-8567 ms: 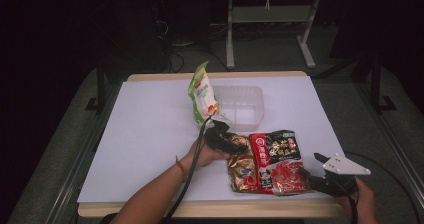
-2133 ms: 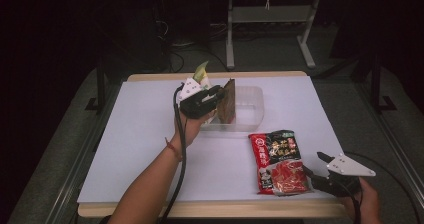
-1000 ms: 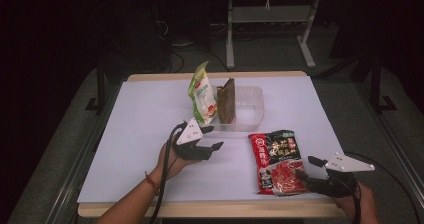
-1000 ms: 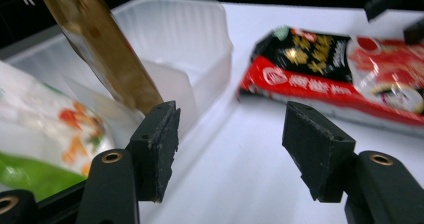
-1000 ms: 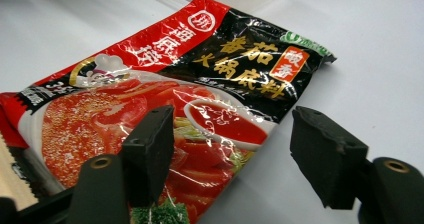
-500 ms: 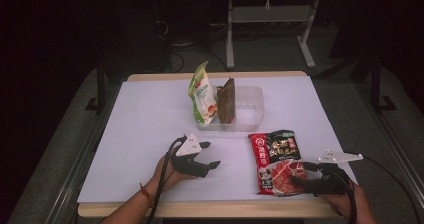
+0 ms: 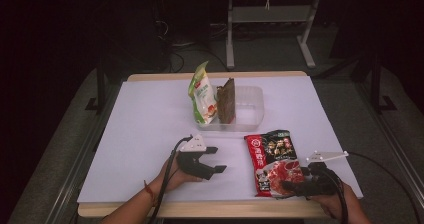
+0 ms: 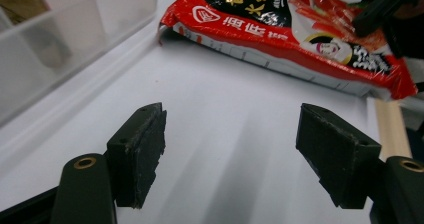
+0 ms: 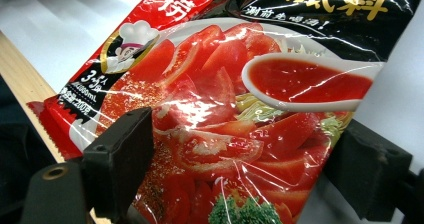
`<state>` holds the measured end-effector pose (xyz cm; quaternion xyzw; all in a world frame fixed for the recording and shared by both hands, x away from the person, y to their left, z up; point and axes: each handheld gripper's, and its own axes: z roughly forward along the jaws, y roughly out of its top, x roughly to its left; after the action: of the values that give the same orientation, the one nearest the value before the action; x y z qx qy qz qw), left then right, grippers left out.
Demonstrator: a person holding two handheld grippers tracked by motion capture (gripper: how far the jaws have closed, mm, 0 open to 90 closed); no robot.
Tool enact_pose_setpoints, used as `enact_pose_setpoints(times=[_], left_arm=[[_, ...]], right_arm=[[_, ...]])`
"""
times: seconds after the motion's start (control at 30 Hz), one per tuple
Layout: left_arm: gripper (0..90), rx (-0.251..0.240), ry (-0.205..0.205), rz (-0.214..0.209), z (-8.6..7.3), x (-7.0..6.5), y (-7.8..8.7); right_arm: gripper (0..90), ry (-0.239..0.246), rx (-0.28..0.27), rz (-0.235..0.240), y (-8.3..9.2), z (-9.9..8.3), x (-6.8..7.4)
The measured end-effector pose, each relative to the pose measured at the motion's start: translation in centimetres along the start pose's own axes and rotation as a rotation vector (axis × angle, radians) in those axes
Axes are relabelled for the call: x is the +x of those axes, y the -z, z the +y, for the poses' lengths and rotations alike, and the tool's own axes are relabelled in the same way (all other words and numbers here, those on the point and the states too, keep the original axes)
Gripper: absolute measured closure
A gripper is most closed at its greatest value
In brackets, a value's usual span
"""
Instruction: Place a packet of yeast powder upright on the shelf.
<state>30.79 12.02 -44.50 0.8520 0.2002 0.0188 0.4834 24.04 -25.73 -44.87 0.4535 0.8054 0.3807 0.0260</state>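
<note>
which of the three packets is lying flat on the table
The red packet, flat near the right gripper. The green and brown packets stand in the bin.

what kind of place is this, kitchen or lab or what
Probably a lab or recording workspace, not a kitchen: a white-covered table in a dark room, cables on the floor behind it, a bare metal stand, and food packets like the red soup-base packet laid out as props.
</note>
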Motion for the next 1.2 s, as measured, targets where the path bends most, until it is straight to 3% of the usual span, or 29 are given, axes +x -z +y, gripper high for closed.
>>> enact_pose_setpoints(times=[0.13, 0.4, 0.47, 0.6, 0.7, 0.8, 0.93, 1.0, 1.07, 1.17, 1.2], left_arm=[[25.9, 0.019, 0.012, -0.02, 0.3, -0.1, -0.8], [20.7, 0.005, 0.117, -0.026, 0.6, 0.4, -1.7], [19.2, -0.004, 0.153, -0.046, 0.8, 0.6, -2.1], [19.2, -0.026, 0.187, -0.027, 1.7, 0.7, -2.9], [18.9, -0.005, 0.228, -0.014, 1.8, 1.1, -3.5], [18.7, 0.018, 0.265, -0.033, 2.1, 1.7, -4.1], [16.1, 0.014, 0.253, -0.033, 3.1, 1.8, -4.9], [15.8, 0.009, 0.265, -0.014, 3.3, 1.8, -5.2], [15.9, 0.02, 0.236, 0.011, 3.5, 1.6, -5.4], [16.4, 0.004, 0.234, 0.024, 3.3, 1.7, -5.2], [16.4, -0.003, 0.228, 0.052, 3.0, 1.8, -5.0]], right_arm=[[16.5, 0.008, 0.015, -0.029, -0.3, 0.3, 0.5], [19.3, 0.022, -0.003, -0.053, -1.6, 0.9, 1.8], [19.5, 0.033, -0.008, -0.051, -1.7, 0.9, 1.9], [20.6, 0.044, -0.046, -0.041, -1.8, 0.5, 1.8], [21.1, 0.054, -0.049, -0.043, -1.8, 0.4, 2.0], [21.4, 0.066, -0.054, -0.034, -1.9, 0.4, 2.1], [22.1, 0.072, -0.056, -0.02, -2.0, 0.4, 2.1], [23.1, 0.073, -0.065, -0.014, -2.0, 0.2, 2.0], [23.5, 0.075, -0.077, -0.01, -1.9, 0.1, 2.0], [24.3, 0.082, -0.076, -0.004, -1.9, 0.0, 2.0], [24.5, 0.082, -0.077, -0.005, -1.8, 0.0, 2.0]])
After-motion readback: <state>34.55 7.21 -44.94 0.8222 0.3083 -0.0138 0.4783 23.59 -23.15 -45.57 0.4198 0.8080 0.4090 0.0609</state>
